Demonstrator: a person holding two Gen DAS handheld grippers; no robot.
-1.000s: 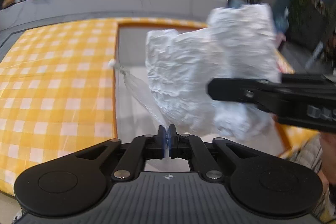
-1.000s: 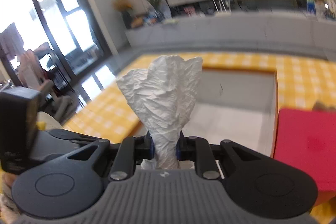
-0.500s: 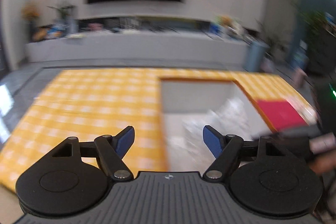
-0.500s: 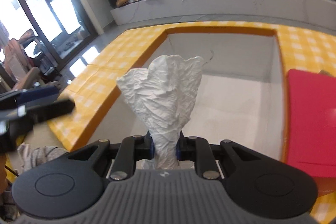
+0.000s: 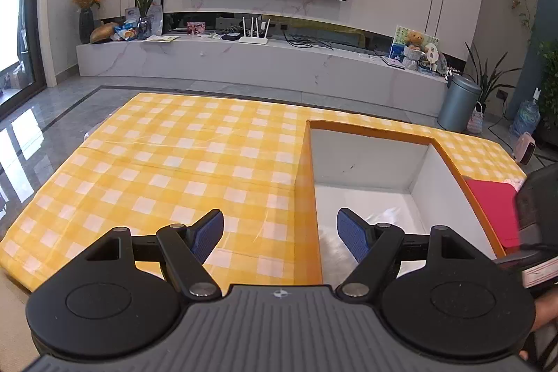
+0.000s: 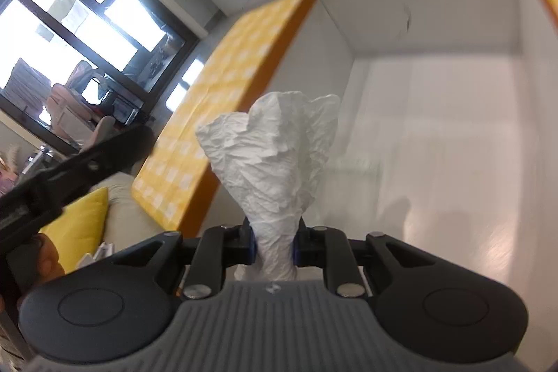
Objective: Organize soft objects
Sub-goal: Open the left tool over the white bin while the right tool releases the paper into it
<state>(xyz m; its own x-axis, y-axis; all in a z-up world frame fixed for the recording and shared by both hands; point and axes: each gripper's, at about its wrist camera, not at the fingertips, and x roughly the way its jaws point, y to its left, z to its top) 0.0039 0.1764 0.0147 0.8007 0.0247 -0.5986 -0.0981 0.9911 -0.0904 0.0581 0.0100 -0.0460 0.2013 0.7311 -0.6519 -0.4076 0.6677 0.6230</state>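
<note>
Right now we hold the right gripper (image 6: 273,246) with its fingers (image 6: 248,244) clamped on the pinched base of a crumpled white tissue (image 6: 273,159), whose loose top fans out above them. We have it tilted down over the open white box (image 6: 436,114), whose rim is edged in orange. The tissue hangs in front of the box's left inner wall, above the floor of the box; we cannot tell whether it touches anything below.

Our left gripper (image 5: 280,234) has its blue-padded fingers (image 5: 207,234) spread wide apart, with nothing between them. It sits above the near left corner of the same box (image 5: 366,162), over the yellow checked cloth (image 5: 174,162) that covers the worktop. Just beyond the box's right rim lies a red flat item (image 5: 493,208). Part of the right gripper's dark body shows at the right edge of the left wrist view.
</note>
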